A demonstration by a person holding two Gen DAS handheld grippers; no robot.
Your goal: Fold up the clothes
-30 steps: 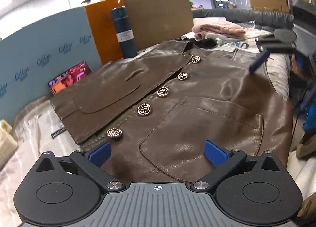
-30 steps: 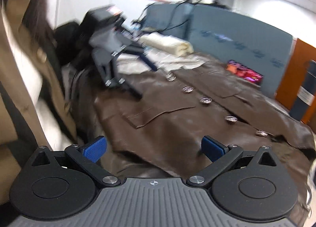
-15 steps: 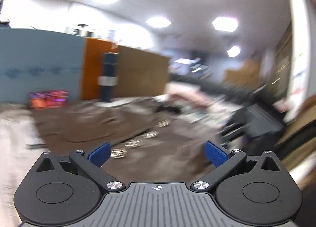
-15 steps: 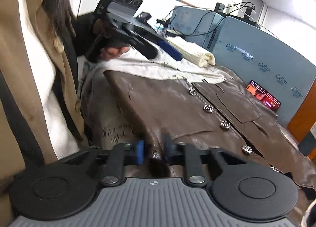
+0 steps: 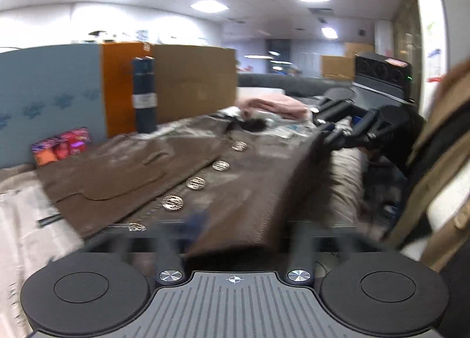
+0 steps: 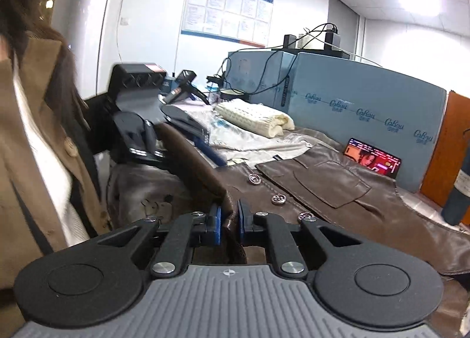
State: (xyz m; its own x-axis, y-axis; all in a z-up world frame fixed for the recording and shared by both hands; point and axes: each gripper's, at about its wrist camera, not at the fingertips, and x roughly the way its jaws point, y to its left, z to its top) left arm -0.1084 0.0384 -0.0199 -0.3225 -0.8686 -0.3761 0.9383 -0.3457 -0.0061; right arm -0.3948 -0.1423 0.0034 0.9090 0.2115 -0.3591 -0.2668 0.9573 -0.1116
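A brown leather vest (image 5: 141, 170) with metal buttons lies on the covered table; it also shows in the right wrist view (image 6: 337, 188). My right gripper (image 6: 228, 222) is shut on the vest's near side edge and lifts it; it shows in the left wrist view (image 5: 349, 129). My left gripper (image 5: 235, 229) is blurred, its fingers closing on the vest's raised hem corner; the pads are hard to make out. It also appears in the right wrist view (image 6: 164, 132), at the vest's lifted edge.
A dark blue bottle (image 5: 144, 97), cardboard and orange boards (image 5: 194, 79), a phone (image 5: 61, 145) and blue panel stand behind. A pink garment (image 5: 273, 105) and a cream knit (image 6: 252, 116) lie on the table. The person's tan coat (image 6: 32, 144) is close by.
The right gripper shut on the vest's side edge and raised it. The left gripper swung to the hem corner and its fingers moved inward on the lifted flap.
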